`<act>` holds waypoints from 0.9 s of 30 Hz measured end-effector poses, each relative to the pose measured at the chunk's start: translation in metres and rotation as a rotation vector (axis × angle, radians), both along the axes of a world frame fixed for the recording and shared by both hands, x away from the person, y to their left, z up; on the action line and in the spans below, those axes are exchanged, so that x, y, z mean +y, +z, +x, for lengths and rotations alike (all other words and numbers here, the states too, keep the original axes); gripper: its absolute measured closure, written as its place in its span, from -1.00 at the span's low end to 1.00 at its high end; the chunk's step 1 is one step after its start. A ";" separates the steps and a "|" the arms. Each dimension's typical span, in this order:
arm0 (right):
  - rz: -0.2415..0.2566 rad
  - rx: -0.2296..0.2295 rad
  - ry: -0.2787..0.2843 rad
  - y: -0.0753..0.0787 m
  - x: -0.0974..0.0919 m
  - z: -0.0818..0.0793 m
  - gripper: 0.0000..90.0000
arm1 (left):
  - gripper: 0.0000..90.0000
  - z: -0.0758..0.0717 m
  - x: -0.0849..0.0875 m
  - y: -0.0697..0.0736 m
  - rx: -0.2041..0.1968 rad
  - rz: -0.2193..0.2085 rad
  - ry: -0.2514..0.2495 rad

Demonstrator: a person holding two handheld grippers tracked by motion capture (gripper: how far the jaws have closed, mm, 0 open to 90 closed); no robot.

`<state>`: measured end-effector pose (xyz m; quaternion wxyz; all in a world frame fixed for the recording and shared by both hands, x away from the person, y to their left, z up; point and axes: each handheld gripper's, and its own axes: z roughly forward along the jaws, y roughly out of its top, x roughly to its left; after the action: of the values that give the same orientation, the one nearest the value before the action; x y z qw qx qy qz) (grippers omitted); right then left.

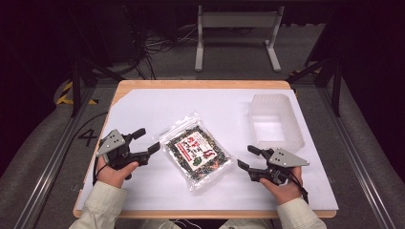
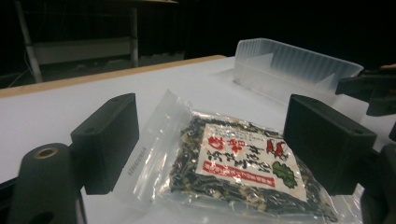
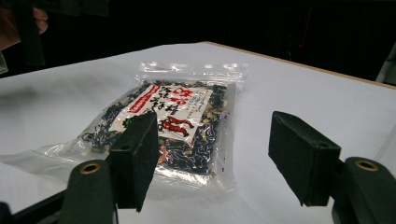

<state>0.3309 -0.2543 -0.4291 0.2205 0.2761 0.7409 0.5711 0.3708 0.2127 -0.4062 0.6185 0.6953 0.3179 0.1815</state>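
Observation:
A clear plastic bag of dark dried food with a white and red label (image 1: 196, 150) (image 2: 233, 163) (image 3: 168, 116) lies flat in the middle of the white table sheet (image 1: 224, 105). My left gripper (image 1: 145, 140) (image 2: 210, 144) rests to the bag's left, open, its jaws pointing at the bag with nothing between them. On the bag's right my right gripper (image 1: 248, 157) (image 3: 215, 154) stands open too, aimed at the bag and a short way from its edge.
A translucent plastic tub (image 1: 275, 121) (image 2: 289, 67) stands at the back right of the sheet. The wooden table edge (image 1: 200, 84) runs along the far side, and a metal frame (image 1: 236, 36) stands on the floor behind.

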 end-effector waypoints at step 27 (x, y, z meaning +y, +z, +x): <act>0.000 0.017 0.002 -0.004 0.002 0.000 -0.32 | -0.64 0.060 -0.004 -0.003 0.103 -0.058 0.018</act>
<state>0.3314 -0.2522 -0.4331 0.2136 0.2802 0.7432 0.5689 0.4307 0.2091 -0.4094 0.6198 0.6825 0.3605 0.1417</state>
